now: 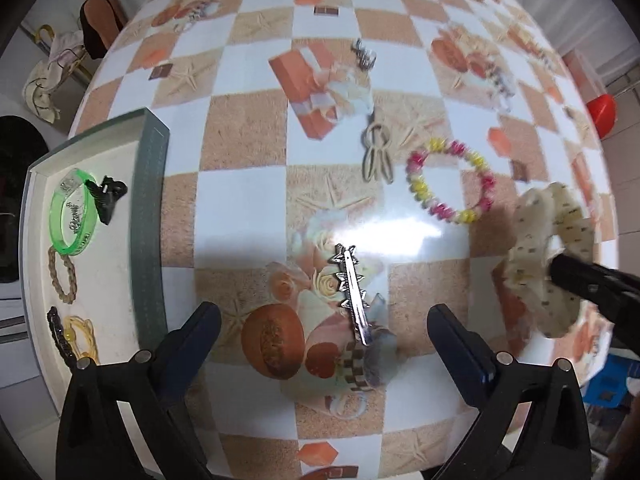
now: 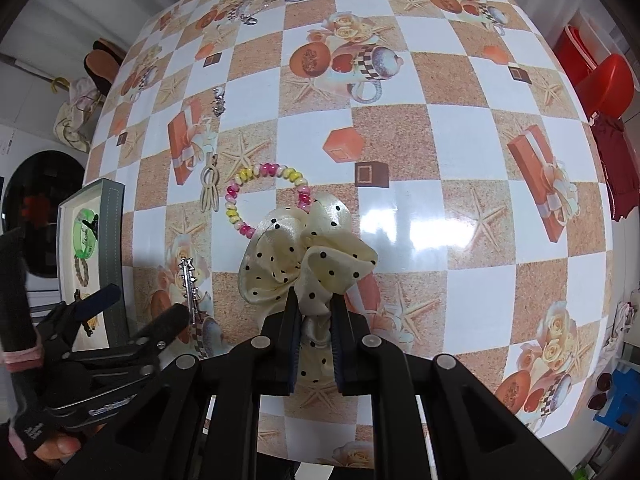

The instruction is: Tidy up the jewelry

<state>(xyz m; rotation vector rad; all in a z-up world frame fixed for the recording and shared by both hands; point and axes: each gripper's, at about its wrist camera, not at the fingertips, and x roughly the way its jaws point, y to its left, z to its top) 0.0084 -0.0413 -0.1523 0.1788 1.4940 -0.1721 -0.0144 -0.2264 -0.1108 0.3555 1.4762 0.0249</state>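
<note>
Left wrist view: my left gripper (image 1: 320, 340) hangs with its jaws spread wide and nothing between them, low over the table (image 1: 256, 128), right above the silver hair clip (image 1: 353, 294), which looks like my next pick. To the left sits the tray (image 1: 150, 216), already holding a green bangle (image 1: 74, 212), a black claw clip (image 1: 107, 196), a braided band (image 1: 62, 276) and a dark chain with a yellow ring near its front corner. The bangle carries script lettering, but I can't read it. Further out lie a beige clip (image 1: 376, 156) and the pink-and-yellow coil bracelet (image 1: 450, 182).

Right wrist view: my right gripper (image 2: 314, 316) is clamped on the cream polka-dot scrunchie (image 2: 304, 256), pinching a fold so the rest puffs out ahead, hiding the near arc of the bracelet. The tray is well off to the left, so I'd guess that's its destination. There's tiny white print on the left gripper's handle, illegible.
</note>
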